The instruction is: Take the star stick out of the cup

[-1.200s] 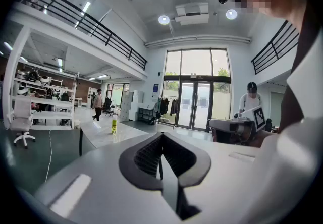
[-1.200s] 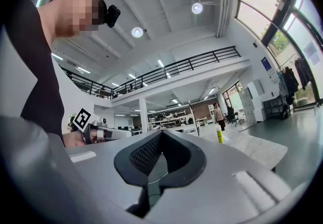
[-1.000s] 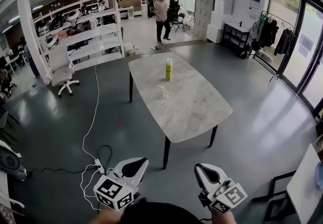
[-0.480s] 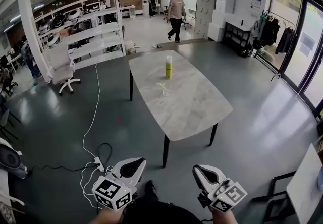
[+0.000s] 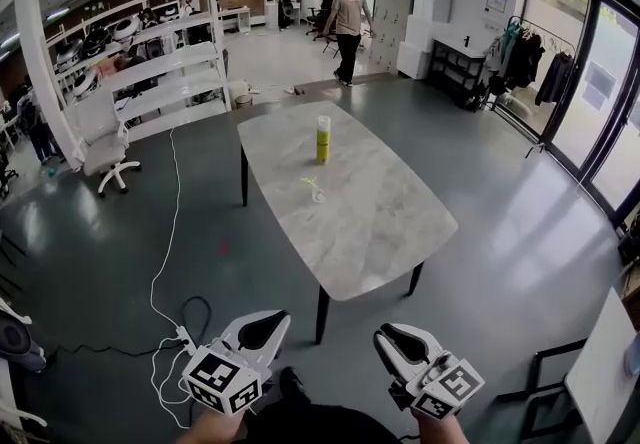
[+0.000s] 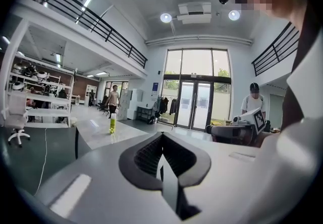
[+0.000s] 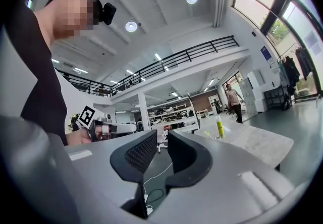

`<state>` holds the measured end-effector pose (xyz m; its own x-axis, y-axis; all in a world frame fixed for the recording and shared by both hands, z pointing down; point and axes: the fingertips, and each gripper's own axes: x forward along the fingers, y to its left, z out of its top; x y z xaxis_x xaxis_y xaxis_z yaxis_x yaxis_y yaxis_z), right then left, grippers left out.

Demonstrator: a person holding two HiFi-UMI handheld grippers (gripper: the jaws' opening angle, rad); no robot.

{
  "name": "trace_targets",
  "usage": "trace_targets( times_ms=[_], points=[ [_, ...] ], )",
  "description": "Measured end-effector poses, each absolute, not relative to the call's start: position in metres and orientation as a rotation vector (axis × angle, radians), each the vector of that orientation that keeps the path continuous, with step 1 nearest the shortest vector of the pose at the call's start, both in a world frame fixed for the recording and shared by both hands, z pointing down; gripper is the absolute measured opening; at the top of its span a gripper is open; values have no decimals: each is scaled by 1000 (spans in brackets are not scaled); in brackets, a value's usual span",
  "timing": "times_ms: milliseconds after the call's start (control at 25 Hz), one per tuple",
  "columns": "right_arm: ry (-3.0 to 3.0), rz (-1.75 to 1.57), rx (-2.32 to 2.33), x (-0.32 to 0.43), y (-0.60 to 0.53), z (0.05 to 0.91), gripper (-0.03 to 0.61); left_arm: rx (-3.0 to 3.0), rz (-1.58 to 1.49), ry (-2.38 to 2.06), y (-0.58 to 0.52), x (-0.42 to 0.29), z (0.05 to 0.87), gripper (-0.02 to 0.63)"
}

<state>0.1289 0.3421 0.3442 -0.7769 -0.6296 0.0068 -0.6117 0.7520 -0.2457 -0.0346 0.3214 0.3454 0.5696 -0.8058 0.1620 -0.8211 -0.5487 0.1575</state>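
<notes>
A tall yellow-green cup [image 5: 323,139] stands upright near the far end of the marble table [image 5: 370,222]. It also shows in the left gripper view as the cup [image 6: 112,123] and in the right gripper view as the cup [image 7: 220,127]. A small pale yellow-green thing [image 5: 313,188] lies on the table just in front of it; it is too small to tell what it is. Both grippers hang low, well short of the table. My left gripper [image 5: 252,330] [image 6: 161,143] is shut and empty. My right gripper [image 5: 400,340] [image 7: 161,150] has its jaws opening, with nothing between them.
A person [image 5: 347,24] stands beyond the table's far end. White shelving [image 5: 150,62] and an office chair [image 5: 100,137] are at the left. A white cable [image 5: 165,262] runs across the floor to a power strip. A clothes rack [image 5: 520,67] stands by the glass doors.
The person at the back has walked to the right. The table and cup have shifted slightly left in the head view. Both grippers stay low at the bottom edge.
</notes>
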Motion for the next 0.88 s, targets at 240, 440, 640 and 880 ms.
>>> trace_targets(
  times_ms=[240,440,640,880],
  points=[
    [2897,-347,-999,91,281,336,118,2588,97,-1325,260,-59,342,2],
    [2898,-354,-1004,65,234,336,133,2610,100,-1313,216,-81,339,2],
    [2910,-353,-996,31,199,337,140,2604,96,-1320,186,-114,343,2],
    [2917,-366,-997,1,170,344,140,2590,115,-1336,160,-149,356,2]
  ],
)
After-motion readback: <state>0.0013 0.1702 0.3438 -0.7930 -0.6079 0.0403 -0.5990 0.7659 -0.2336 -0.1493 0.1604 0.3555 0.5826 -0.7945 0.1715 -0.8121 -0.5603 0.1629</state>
